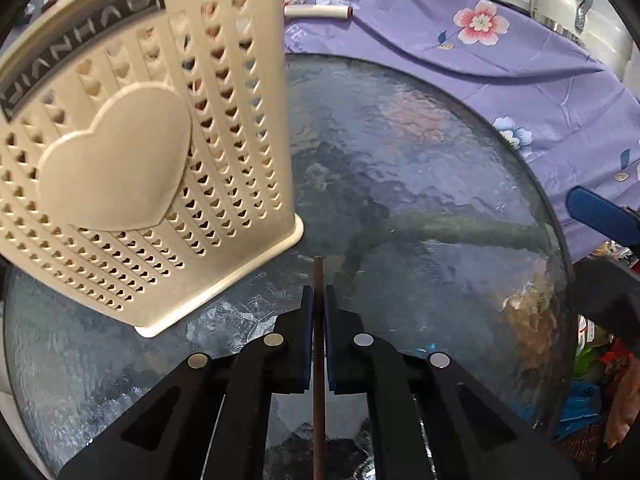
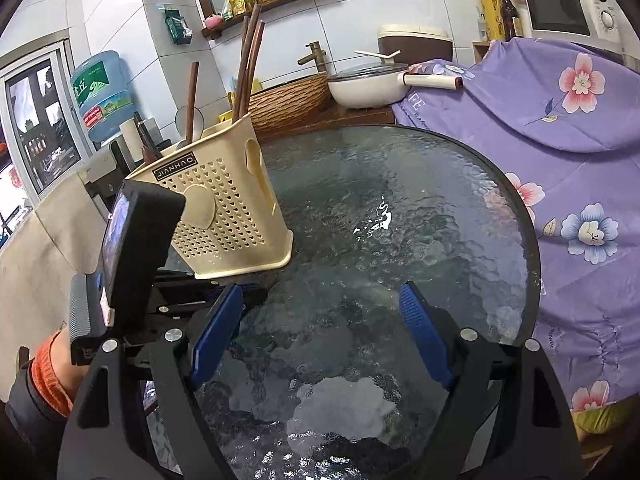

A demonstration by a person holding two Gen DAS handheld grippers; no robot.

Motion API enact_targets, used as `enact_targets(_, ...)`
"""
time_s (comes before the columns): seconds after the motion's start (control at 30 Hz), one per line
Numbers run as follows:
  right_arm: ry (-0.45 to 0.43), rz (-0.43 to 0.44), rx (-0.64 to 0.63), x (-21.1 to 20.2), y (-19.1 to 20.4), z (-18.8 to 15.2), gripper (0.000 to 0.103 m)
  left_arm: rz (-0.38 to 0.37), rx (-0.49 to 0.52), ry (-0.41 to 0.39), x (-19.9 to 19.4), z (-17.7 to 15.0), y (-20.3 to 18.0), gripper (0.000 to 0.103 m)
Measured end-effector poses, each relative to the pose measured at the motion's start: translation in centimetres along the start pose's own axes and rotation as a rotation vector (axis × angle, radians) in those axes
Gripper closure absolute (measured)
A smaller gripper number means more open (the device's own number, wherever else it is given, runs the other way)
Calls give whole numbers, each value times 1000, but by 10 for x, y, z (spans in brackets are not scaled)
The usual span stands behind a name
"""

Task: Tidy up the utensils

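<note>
While the left claw (image 1: 319,304) is pinching a single dark brown chopstick (image 1: 318,360) between its blue pads, the stick runs straight down the middle of the left wrist view, its tip poking out just past the fingertips above the round glass worktop (image 1: 420,200). Close on the left stands the cream utensil holder (image 1: 120,152), perforated with little hearts; seen from the right wrist, it already carries several chopsticks (image 2: 248,68) upright and sits near the worktop's far left edge. The right claw (image 2: 320,340) hangs spread wide over bare glass, holding nothing.

Judging by this, the step in hand is carrying the chopstick up and into the holder. To do it well, the grip should stay firm, since a thin round stick can swivel between flat pads. Lift first so the lower end clears the holder's rim, tip the stick closer to upright over the compartment that has the other chopsticks, then lower it before letting go. Dropping it from height risks a bounce, and nudging the light plastic wall could push the holder across the slick glass.
</note>
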State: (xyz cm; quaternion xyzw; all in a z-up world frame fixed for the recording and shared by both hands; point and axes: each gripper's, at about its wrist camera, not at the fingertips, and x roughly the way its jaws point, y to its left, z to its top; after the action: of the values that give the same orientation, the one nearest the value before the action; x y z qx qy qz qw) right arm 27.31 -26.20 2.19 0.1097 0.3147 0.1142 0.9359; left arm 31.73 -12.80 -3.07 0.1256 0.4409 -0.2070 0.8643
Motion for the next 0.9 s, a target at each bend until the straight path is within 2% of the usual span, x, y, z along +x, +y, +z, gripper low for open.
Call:
enact_targets(0.13, -5, -6, 1, -1, 0, 1, 23, -18, -21, -81, -33, -2, 3, 98)
enact_targets(0.33, -22, -10, 18, -6, -3, 5, 23, -73, -134, -260, -110, -4, 32, 98)
enact_targets(0.47, -33, 19, 35, -10, -2, 10, 23, -128, -189, -373, -167, -12, 55, 98)
enact_targets(0.57, -45, 58, 25, -14, 6, 16, 23, -137, -207, -432, -197, -23, 64, 98)
enact_targets(0.73, -53, 77, -13, -17, 23, 21, 23, -151, -210, -483, -222, -27, 67, 98)
enact_targets(0.9, -47, 83, -25, -16, 34, 19, 23, -155, -196, -509, -235, -14, 74, 98)
